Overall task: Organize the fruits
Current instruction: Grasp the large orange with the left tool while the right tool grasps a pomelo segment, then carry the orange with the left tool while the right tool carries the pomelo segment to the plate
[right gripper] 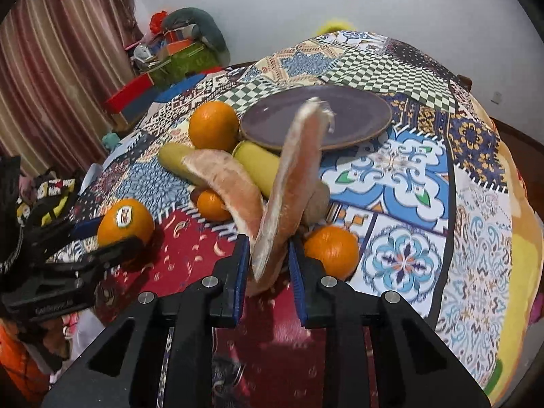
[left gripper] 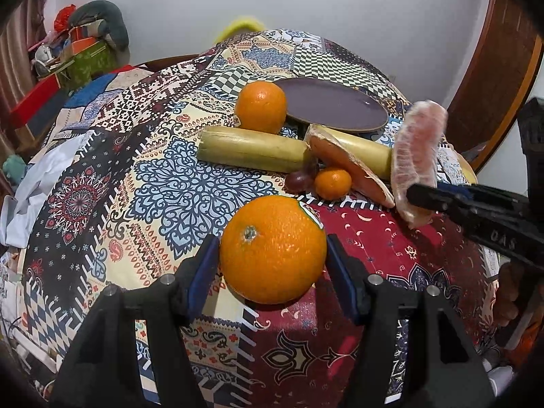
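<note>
The right gripper (right gripper: pixel 268 258) pinches the soft, fragile pomelo segment (right gripper: pixel 292 176) near the plate (right gripper: pixel 374 108); hold its thick lower end gently.

The left gripper (left gripper: pixel 272 251) clasps an orange (left gripper: pixel 272 248).

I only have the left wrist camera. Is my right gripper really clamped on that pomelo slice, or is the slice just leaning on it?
Observer: Clamped. In the right wrist view the right gripper is shut on the lower end of the slice, which stands almost upright.
Operator: Anything past the slice that I'm missing?
Observer: Yes, a third orange lies on the cloth, just right of that gripper.
Operator: Anything else back there?
Observer: A brownish round thing sits behind the slice. I cannot tell what it is.
</note>
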`<state>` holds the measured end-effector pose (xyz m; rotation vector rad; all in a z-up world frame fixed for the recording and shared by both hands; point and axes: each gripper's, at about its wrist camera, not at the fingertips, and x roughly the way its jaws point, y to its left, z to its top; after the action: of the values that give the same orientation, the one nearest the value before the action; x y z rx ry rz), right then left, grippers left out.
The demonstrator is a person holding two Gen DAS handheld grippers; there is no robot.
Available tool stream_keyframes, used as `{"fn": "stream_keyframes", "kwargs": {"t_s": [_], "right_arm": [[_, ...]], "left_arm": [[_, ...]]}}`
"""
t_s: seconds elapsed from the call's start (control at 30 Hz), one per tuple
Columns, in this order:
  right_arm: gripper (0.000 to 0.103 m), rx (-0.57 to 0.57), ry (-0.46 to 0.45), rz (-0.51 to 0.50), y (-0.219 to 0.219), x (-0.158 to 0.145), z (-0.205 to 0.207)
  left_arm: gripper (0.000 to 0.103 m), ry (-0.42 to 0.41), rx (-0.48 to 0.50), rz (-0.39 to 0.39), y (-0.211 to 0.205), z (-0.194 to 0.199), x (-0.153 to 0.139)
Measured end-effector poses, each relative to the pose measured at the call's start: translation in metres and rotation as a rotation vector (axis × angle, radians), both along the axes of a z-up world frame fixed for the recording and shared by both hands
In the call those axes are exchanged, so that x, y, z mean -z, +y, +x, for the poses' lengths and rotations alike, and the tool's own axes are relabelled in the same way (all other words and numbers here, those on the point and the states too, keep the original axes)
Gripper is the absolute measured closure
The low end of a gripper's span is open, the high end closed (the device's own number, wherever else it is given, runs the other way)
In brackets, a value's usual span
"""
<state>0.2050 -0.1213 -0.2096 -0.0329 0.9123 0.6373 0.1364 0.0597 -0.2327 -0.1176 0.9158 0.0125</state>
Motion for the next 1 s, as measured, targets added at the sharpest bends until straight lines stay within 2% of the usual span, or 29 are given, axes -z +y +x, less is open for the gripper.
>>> {"fn": "stream_keyframes", "kwargs": {"t_s": [0.37, 0.67, 1.0], "right_arm": [[0.081, 0.006, 0.010, -0.020, 0.019, -0.001, 0.030], [0.083, 0.002, 0.003, -0.021, 0.020, -0.003, 0.029], [0.083, 0.029, -0.052, 0.026, 0.003, -0.032, 0.023]], "left_arm": [[0.041, -0.014, 0.000, 0.017, 0.000, 0.008, 0.002], [0.042, -0.028, -0.010, -0.004, 0.004, 0.014, 0.001], [0.042, -0.078, -0.015, 0.005, 0.002, 0.019, -0.024]]}}
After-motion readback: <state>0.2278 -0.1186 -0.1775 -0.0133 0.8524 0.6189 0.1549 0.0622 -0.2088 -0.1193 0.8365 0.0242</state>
